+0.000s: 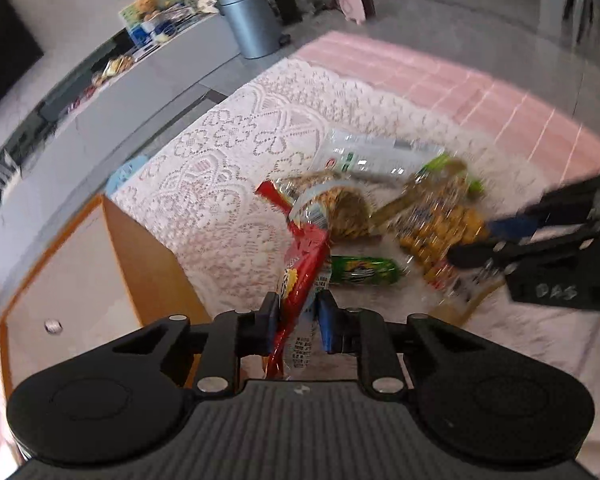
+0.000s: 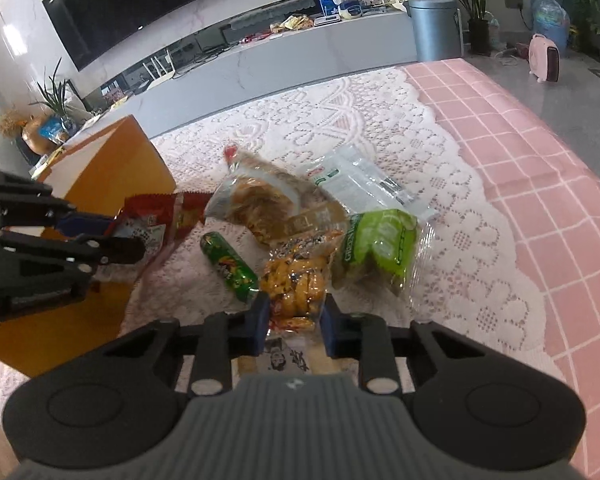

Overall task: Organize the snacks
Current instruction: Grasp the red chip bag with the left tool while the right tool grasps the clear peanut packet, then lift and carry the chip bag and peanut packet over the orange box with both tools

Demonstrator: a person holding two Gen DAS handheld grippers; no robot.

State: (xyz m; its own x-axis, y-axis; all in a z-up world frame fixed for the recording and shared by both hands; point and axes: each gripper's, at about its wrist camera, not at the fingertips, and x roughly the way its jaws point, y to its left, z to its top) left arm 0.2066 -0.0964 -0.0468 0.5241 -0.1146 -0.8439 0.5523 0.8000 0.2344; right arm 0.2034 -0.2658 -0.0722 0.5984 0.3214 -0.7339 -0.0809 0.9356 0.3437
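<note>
My left gripper (image 1: 298, 320) is shut on a red snack packet (image 1: 304, 268), which hangs a little above the lace cloth beside an orange box (image 1: 140, 248). In the right wrist view the left gripper (image 2: 128, 236) shows at the left with that red packet (image 2: 156, 220). My right gripper (image 2: 294, 316) is shut on the near end of a clear bag of yellow-orange snacks (image 2: 296, 280); the right gripper (image 1: 472, 240) enters the left wrist view from the right, on that same bag (image 1: 440, 220). The bag's far end lies in the pile.
In the pile lie a green tube (image 2: 230, 266), a green bag (image 2: 380, 244), a white-green packet (image 2: 356, 180) and a bag of brown snacks (image 2: 256, 196). The orange box (image 2: 112, 164) stands left. A pink checked cloth (image 2: 540, 160) covers the right; a grey bin (image 2: 436, 28) stands behind.
</note>
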